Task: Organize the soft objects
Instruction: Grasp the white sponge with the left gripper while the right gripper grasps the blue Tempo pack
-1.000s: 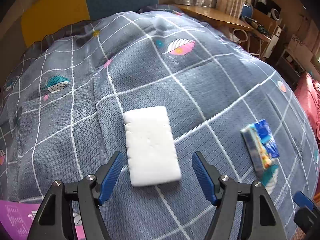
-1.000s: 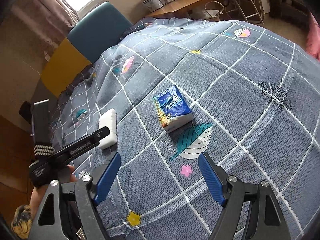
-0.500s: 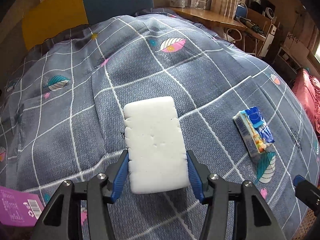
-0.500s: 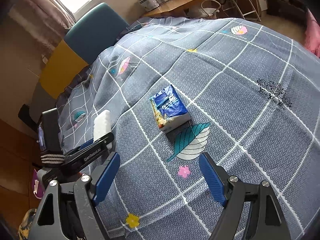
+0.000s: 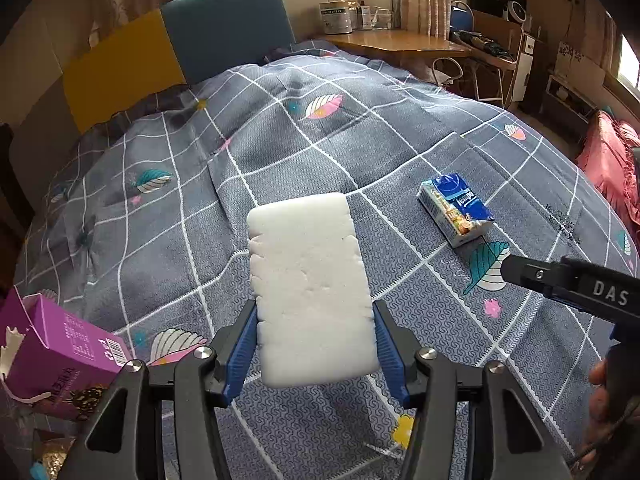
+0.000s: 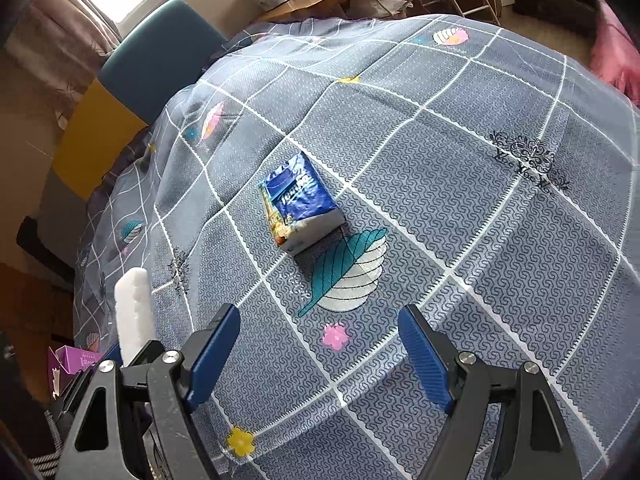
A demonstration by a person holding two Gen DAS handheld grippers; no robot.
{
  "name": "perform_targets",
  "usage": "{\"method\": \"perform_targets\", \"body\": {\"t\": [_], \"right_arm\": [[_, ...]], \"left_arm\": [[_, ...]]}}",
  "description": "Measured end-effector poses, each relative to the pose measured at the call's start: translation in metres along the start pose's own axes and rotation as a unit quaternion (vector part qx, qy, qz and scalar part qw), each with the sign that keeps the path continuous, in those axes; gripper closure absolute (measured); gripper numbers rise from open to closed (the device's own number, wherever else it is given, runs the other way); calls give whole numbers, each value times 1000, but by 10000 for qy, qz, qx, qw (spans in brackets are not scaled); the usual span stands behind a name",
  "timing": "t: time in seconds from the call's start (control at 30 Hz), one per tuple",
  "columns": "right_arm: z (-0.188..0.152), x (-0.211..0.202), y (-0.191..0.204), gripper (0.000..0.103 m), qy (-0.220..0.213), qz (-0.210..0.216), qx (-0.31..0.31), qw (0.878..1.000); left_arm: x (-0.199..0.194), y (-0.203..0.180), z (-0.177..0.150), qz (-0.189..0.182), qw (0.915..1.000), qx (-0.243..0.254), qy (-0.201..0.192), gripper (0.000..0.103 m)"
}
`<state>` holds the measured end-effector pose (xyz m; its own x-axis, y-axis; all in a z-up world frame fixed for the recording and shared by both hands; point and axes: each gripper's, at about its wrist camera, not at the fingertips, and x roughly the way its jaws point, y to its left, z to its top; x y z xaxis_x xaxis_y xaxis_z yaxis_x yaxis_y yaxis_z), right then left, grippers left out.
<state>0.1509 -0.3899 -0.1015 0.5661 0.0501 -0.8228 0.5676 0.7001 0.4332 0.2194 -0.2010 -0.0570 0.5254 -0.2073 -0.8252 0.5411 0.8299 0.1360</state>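
A white rectangular sponge (image 5: 310, 280) is lifted above the grey checked bedspread (image 5: 280, 152), and my left gripper (image 5: 314, 344) is shut on its near end, blue pads pressing both long sides. The sponge (image 6: 134, 312) also shows edge-on at the lower left of the right wrist view. A blue tissue pack (image 6: 300, 204) lies on the bedspread (image 6: 480, 200) beyond my right gripper (image 6: 320, 354), which stands open above the cloth with nothing between its fingers. The same tissue pack (image 5: 456, 208) sits to the right of the sponge in the left wrist view.
A purple carton (image 5: 52, 360) with an open top stands at the lower left by the bed's edge. A blue and yellow headboard (image 5: 180, 52) is at the far end, a wooden desk (image 5: 400, 40) with tins beyond, and pink cloth (image 5: 608, 164) at the right.
My left gripper closed on the white sponge and lifted it off the bedspread, pulling back toward the purple carton. The right gripper has stayed open and nearly still.
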Motion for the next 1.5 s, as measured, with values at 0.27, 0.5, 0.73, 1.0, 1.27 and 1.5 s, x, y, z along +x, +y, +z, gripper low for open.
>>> {"method": "perform_targets", "body": {"t": [0.27, 0.5, 0.73, 1.0, 1.27, 1.5], "right_arm": [[-1, 10, -1, 21, 103, -288, -130, 9994], [-3, 17, 7, 21, 143, -520, -454, 9975], [11, 29, 40, 20, -107, -925, -1334, 9867], [49, 67, 55, 14, -117, -1423, -1967, 9700], [52, 95, 65, 19, 34, -1535, -2250, 9622], [44, 90, 79, 50, 118, -1472, -2639, 9532]], "left_arm": [[-47, 77, 48, 414, 9961, -675, -400, 47], [-109, 172, 48, 1038, 9814, -1337, -903, 47], [-154, 252, -5, 1499, 9644, -1902, -1060, 47], [-185, 311, -99, 1718, 9420, -2717, -964, 47], [-198, 313, -183, 1927, 9309, -3001, -790, 47], [-202, 289, -225, 2073, 9260, -3049, -816, 47]]}}
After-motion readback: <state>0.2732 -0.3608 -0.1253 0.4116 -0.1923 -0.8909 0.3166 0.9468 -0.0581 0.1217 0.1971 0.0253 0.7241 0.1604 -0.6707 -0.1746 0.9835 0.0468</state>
